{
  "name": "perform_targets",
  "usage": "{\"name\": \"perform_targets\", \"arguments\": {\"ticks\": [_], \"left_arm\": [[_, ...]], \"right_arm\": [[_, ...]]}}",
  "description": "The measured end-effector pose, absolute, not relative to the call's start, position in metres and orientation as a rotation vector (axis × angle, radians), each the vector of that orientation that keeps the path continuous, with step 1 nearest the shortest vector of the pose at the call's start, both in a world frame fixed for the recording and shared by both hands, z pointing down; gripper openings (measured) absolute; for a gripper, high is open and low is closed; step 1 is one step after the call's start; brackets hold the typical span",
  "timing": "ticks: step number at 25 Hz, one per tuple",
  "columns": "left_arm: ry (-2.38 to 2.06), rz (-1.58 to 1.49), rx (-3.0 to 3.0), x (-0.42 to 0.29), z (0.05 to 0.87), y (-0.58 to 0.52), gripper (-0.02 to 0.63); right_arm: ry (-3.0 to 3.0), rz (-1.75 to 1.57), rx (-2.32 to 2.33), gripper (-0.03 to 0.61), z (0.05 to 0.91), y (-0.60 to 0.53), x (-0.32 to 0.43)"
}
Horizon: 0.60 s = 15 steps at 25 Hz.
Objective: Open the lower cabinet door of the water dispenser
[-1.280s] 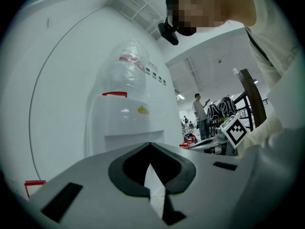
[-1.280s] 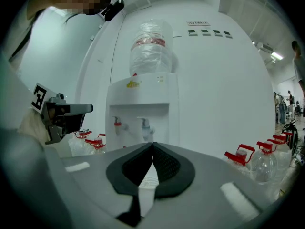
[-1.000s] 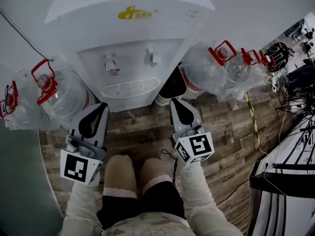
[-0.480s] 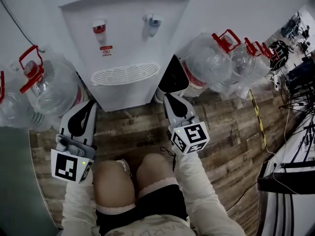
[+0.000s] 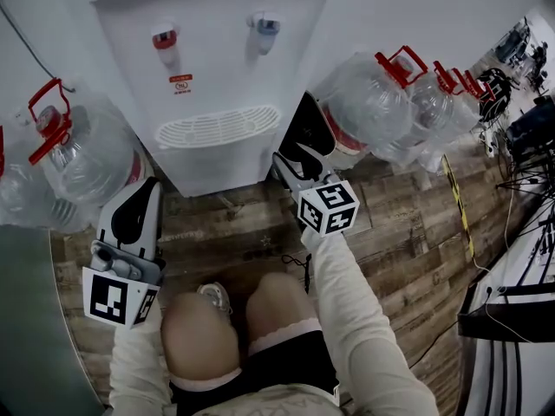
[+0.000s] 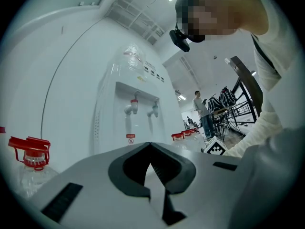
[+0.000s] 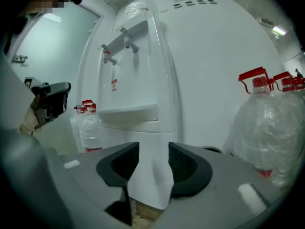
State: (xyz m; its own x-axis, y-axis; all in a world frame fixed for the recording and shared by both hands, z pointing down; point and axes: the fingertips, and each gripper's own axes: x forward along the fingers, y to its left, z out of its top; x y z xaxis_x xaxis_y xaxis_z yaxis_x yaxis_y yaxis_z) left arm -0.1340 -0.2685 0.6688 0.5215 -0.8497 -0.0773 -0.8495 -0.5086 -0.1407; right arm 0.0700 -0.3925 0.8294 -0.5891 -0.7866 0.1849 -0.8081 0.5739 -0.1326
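Before the water dispenser point(image 5: 217, 76), in the head view, a strip of bare wooden floor point(image 5: 234, 224) ran between its base and the person's knees point(image 5: 199, 328). This was the only free room close to it. Both flanks were crowded. Clear water bottles point(image 5: 95, 159) stood against its left side and more against its right, and a black object point(image 5: 308, 128) sat just beside its right front corner. A grey panel point(image 5: 30, 319) closed off the space to the lower left of the dispenser. A black frame point(image 5: 499, 312) stood well off to its right.

Counted, there were two taps on the dispenser's face, a red tap point(image 5: 165, 38) and a blue tap point(image 5: 264, 26), above one slotted drip tray point(image 5: 217, 126). Two bottles stood to its left and at least three red-capped ones to its right. There were two grippers.

The left gripper point(image 6: 150, 146) hung in front of the dispenser's left corner with its fingers pressed together at the tips, holding nothing. The right gripper point(image 7: 153, 147) was low at the dispenser's right front corner. Its jaws had just been opening and stood apart, pinching nothing. Through their gap showed the lower cabinet door point(image 7: 145, 173), under the drip tray at the foot of the dispenser. Whether the fingertips touched it could not be told.
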Motion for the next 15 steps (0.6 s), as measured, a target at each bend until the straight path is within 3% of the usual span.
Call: {"name": "perform_targets", "arguments": {"ticks": [7,15], "left_arm": [[1.448,-0.045,-2.584,-0.131,0.676,-0.271,0.006],[1.492,-0.071,-2.578,-0.146,0.686,-0.272,0.006]], "right_arm": [[-2.657,0.384,1.302,0.282,0.861,-0.421,0.069],[-2.684,0.365,1.188,0.321,0.866,-0.442,0.048]]}}
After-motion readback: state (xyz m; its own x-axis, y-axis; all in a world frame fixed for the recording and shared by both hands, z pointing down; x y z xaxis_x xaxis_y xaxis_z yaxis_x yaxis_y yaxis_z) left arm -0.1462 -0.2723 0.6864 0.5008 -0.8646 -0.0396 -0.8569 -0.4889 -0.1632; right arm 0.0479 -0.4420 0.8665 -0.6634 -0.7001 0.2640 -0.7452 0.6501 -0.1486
